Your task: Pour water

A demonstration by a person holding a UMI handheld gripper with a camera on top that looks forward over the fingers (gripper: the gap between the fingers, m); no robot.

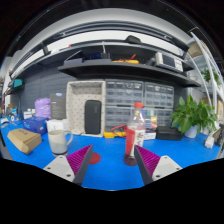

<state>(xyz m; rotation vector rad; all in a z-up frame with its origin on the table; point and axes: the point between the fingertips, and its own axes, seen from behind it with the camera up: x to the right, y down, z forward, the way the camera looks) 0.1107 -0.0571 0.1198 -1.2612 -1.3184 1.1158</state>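
Just ahead of the right finger, a clear bottle [131, 140] of red liquid stands upright on the blue table [110, 170]. Left of it sits a clear cup [58, 136]. The gripper [110, 163] is spread apart, holding nothing. A green plant [193, 115] stands at the right.

Red-capped bottle [131, 140] upright, white cup [58, 136] well apart.

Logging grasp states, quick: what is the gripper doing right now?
Gripper: open, holding nothing; bottle stands just ahead of the fingers.
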